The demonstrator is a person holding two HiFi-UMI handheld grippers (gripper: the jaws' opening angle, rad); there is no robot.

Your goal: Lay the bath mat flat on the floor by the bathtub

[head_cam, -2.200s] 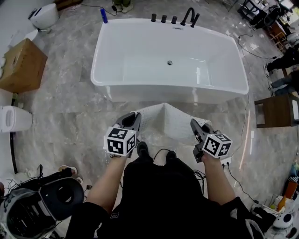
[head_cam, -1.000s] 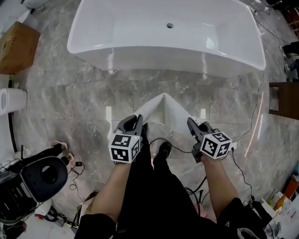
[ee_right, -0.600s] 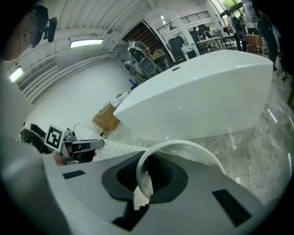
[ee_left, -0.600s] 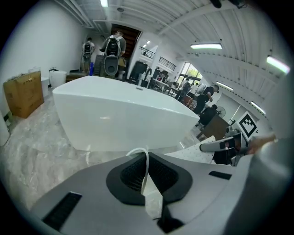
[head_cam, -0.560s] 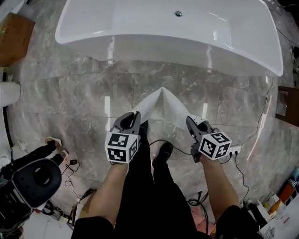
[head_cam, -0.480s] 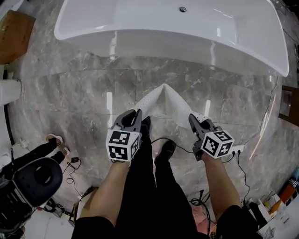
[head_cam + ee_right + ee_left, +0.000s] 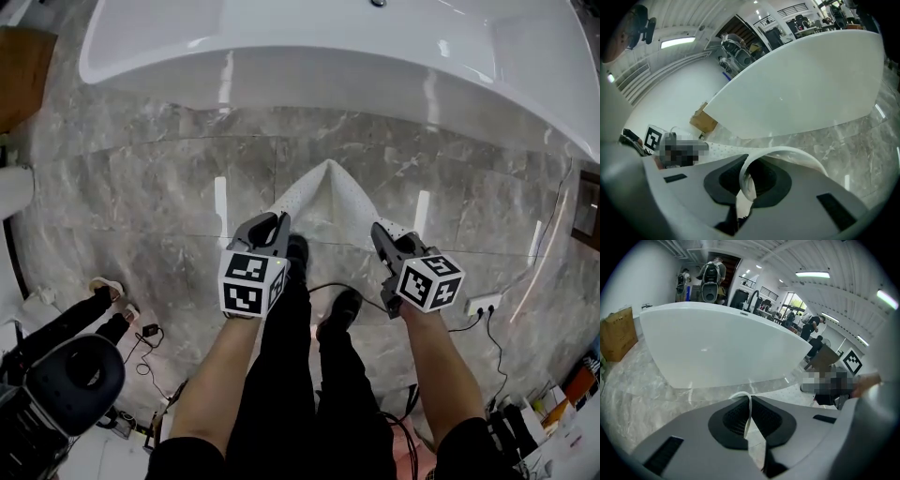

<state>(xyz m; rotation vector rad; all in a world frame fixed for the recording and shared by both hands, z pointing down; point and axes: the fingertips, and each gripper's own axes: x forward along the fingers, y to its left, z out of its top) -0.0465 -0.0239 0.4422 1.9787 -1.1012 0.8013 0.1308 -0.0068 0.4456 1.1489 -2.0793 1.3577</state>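
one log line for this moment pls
left tongs: shut on mat edge | right tongs: shut on mat edge | mat: creased up the middle, not flat yet | tub: just beyond mat

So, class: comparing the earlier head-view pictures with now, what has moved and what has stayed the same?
The left tool and right tool have lowered the bath mat toward the floor; the bathtub now looms larger and runs off the top edge. Unchanged: each tool stays shut on the mat's edge, and the mat is still peaked in a fold, not flat.
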